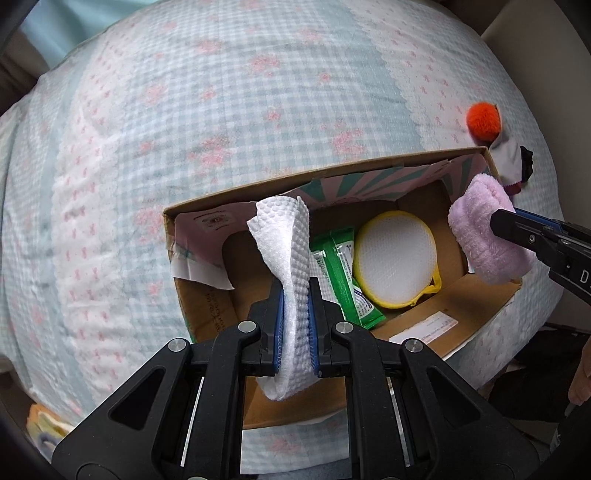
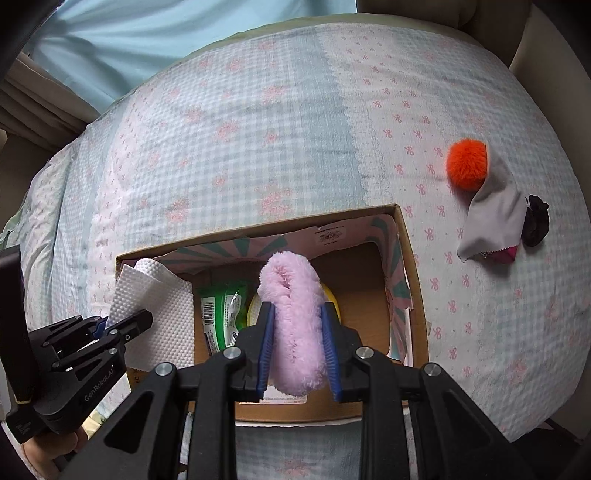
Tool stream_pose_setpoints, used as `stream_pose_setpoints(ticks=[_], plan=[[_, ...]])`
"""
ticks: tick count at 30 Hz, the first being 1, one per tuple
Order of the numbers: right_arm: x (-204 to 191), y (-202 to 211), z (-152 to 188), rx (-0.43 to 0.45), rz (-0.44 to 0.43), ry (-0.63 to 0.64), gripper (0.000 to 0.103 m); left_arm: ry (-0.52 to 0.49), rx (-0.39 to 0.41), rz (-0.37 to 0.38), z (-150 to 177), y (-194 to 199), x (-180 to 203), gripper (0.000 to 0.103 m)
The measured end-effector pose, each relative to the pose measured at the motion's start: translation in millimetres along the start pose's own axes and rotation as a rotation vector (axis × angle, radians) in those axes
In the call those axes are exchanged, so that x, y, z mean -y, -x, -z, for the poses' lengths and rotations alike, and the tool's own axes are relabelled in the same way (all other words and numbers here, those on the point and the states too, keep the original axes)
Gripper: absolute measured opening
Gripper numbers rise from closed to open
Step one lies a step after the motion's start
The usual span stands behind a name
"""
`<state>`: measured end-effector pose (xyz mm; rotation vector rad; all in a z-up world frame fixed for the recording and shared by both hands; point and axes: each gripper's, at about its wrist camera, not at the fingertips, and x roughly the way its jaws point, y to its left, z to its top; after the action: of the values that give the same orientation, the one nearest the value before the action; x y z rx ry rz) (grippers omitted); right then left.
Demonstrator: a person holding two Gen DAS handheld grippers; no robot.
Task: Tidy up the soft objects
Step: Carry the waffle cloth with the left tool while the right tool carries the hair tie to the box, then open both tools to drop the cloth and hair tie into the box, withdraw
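Observation:
An open cardboard box [image 1: 332, 168] [image 2: 413, 258] sits on the bed. Inside lie a green wipes packet [image 1: 338, 273] [image 2: 219, 314] and a yellow-rimmed white round pad [image 1: 397, 254]. My left gripper [image 1: 295, 284] [image 2: 129, 325] is shut on a white embossed paper towel [image 1: 286, 243] [image 2: 162, 314], held over the box's left part. My right gripper [image 2: 297, 310] [image 1: 506, 225] is shut on a fluffy pink cloth [image 2: 295, 317] [image 1: 484, 229], held over the box's right part.
On the checked bedspread [image 2: 258, 140] right of the box lie an orange pompom [image 2: 467, 164] [image 1: 484, 120], a grey cloth [image 2: 495, 214], a black scrunchie [image 2: 537, 221] and a small magenta piece [image 2: 508, 253]. A curtain [image 2: 166, 33] hangs behind the bed.

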<state>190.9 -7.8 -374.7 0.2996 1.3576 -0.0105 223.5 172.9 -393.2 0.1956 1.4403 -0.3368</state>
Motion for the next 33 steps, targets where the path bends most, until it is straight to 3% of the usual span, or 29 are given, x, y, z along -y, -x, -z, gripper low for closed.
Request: stream_pose_setpoints(ticks=[3, 4, 5, 6, 7, 8, 9, 18, 28, 33], plan=[[6, -11, -4, -0.032, 0.0, -0.032, 0.023, -0.033, 0.004, -0.003, -3, -2, 6, 0.01], [7, -15, -5, -0.048, 0.007, -0.04, 0.029, -0.045, 0.011, 0.0, -4, -2, 8, 0.021], [8, -18, -6, -0.063, 0.017, -0.048, 0.04, -0.061, 0.012, -0.008, -4, -2, 11, 0.036], [10, -21, -6, -0.067, 0.015, -0.059, 0.048, -0.075, 0.014, -0.027, -4, -1, 14, 0.085], [12, -22, -6, -0.055, 0.0, -0.08, 0.068, -0.088, 0.024, -0.039, -3, 0, 17, 0.102], [16, -21, -5, -0.034, -0.02, -0.105, 0.093, -0.098, 0.031, -0.038, -2, 1, 19, 0.103], [19, -20, -5, -0.017, -0.037, -0.129, 0.103, -0.106, 0.027, -0.03, -2, 0, 21, 0.103], [15, -12, -2, 0.003, -0.056, -0.113, 0.103, -0.077, -0.006, -0.019, 11, -1, 23, 0.103], [6, 23, 10, 0.059, -0.082, -0.075, 0.103, -0.044, 0.077, -0.036, 26, 43, 18, 0.103], [-3, 58, 20, 0.113, -0.056, -0.019, 0.103, -0.007, 0.138, -0.046, 38, 79, 12, 0.103]])
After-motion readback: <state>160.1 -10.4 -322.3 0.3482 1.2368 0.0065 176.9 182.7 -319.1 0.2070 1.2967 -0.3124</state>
